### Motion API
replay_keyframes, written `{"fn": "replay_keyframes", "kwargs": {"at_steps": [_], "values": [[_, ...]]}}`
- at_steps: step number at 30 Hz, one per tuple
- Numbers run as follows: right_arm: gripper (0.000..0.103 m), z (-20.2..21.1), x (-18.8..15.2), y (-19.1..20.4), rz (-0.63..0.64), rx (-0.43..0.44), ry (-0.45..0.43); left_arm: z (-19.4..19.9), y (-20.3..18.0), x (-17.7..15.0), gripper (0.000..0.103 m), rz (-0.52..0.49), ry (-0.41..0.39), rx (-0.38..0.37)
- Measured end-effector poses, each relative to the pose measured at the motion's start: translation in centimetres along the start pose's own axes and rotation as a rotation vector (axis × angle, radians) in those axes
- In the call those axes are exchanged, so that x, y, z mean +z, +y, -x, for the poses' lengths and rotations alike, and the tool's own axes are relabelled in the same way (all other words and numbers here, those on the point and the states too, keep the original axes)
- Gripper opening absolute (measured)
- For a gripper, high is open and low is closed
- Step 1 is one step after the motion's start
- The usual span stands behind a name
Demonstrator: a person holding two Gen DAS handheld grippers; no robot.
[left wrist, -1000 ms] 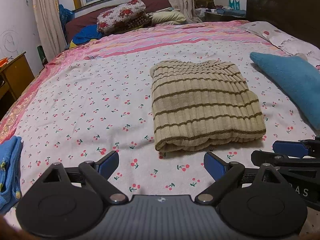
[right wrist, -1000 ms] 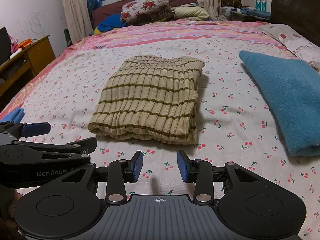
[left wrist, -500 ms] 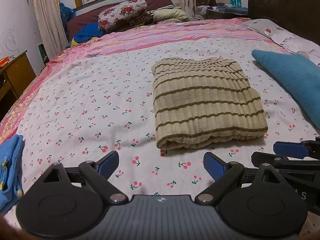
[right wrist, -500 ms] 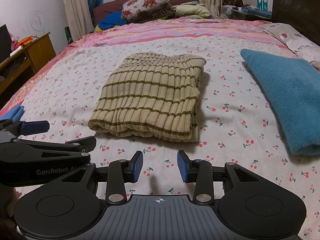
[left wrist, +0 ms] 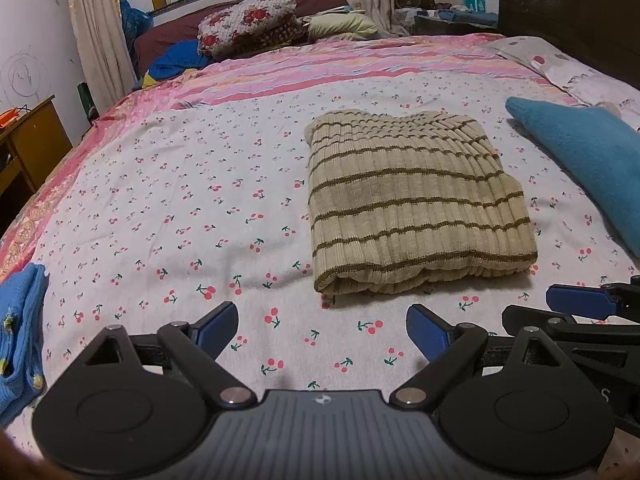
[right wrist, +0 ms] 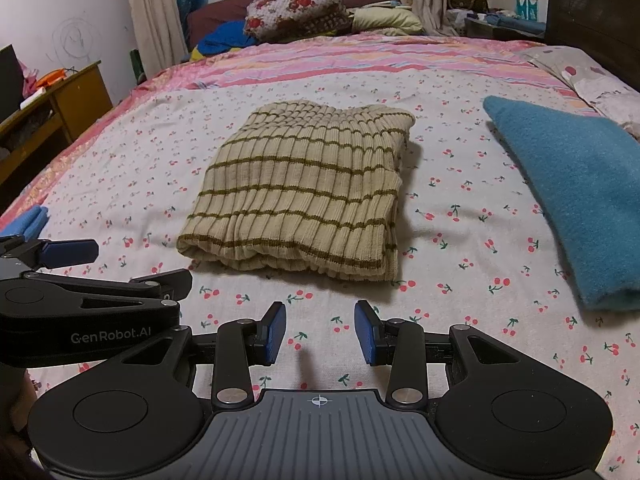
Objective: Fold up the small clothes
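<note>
A beige ribbed sweater with brown stripes (left wrist: 412, 204) lies folded into a rectangle on the cherry-print bedsheet (left wrist: 192, 200). It also shows in the right wrist view (right wrist: 304, 196). My left gripper (left wrist: 322, 330) is open and empty, hovering near the sheet in front of the sweater's near left corner. My right gripper (right wrist: 320, 330) is open with a narrower gap and empty, just in front of the sweater's near edge. Each gripper shows at the edge of the other's view.
A folded teal towel (right wrist: 576, 200) lies to the right of the sweater. A blue knit garment (left wrist: 20, 336) lies at the bed's left edge. Pillows (left wrist: 248, 24) sit at the far end. A wooden desk (right wrist: 52, 104) stands left of the bed.
Both grippers have drawn back slightly from the folded sweater and risen a little. The sweater has not moved. Both stay open.
</note>
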State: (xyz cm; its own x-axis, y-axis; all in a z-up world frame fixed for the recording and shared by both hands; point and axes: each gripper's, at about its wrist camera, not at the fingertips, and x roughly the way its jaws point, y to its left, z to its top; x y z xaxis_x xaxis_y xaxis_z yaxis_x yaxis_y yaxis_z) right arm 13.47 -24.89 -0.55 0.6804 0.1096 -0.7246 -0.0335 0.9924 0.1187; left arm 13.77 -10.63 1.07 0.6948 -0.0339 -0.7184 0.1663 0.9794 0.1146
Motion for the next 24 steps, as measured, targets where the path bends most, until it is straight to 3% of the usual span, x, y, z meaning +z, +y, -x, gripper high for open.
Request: {"fn": "replay_keyframes", "kwargs": {"at_steps": [24], "values": [[0.037,-0.36,-0.13,0.19,0.017,0.0,0.015,-0.13,0.1,-0.38,0.093,0.004,0.016,-0.003]]}}
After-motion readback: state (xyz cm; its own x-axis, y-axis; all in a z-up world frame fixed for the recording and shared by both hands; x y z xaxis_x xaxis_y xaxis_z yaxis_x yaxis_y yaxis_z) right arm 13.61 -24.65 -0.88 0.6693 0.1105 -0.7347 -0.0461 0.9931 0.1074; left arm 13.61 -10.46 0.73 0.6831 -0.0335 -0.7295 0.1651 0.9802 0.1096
